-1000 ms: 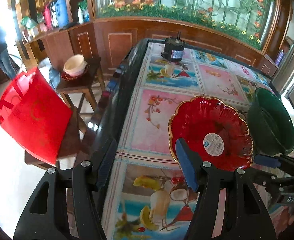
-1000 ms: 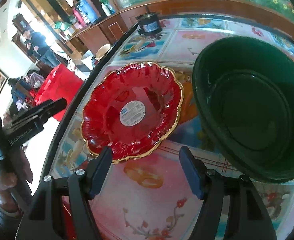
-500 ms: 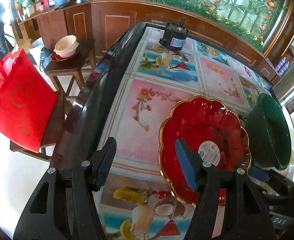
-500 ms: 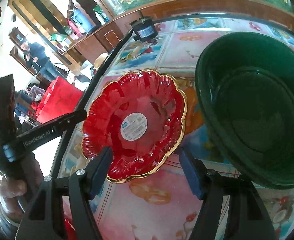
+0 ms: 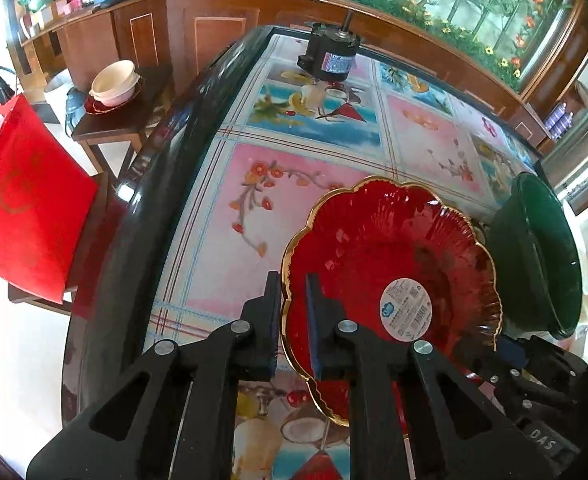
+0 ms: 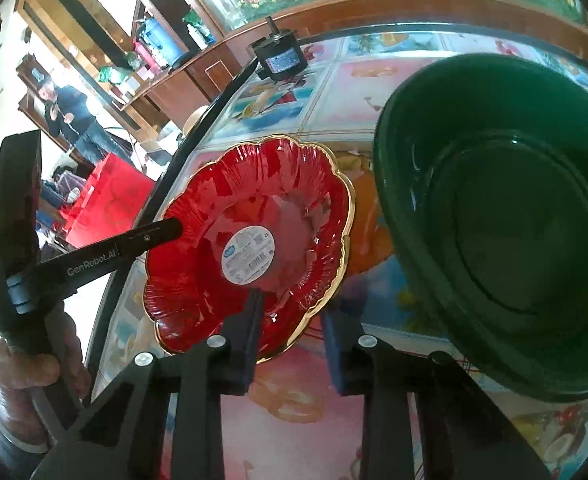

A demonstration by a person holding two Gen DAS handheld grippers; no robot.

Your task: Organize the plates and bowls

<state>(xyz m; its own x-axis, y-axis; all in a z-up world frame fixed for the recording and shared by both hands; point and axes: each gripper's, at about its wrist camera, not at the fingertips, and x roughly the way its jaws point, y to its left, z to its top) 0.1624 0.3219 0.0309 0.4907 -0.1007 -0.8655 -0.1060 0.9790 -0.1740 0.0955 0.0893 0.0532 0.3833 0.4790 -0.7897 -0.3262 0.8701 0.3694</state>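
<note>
A red scalloped plate with a gold rim and a round white sticker is tilted above the flowered table. My left gripper is shut on its left rim. In the right wrist view the plate is held by the left gripper at its left edge. My right gripper has its jaws narrowed around the plate's near rim; whether they pinch it is unclear. A dark green bowl stands to the right of the plate, and it also shows in the left wrist view.
A black motor stands at the far end of the table. A side table with a cream bowl on a red plate and a red bag stand left of the table. A person stands in the background.
My left gripper has closed on the red plate's left rim. My right gripper's jaws have narrowed around the near rim. The plate has tilted up off the table.
</note>
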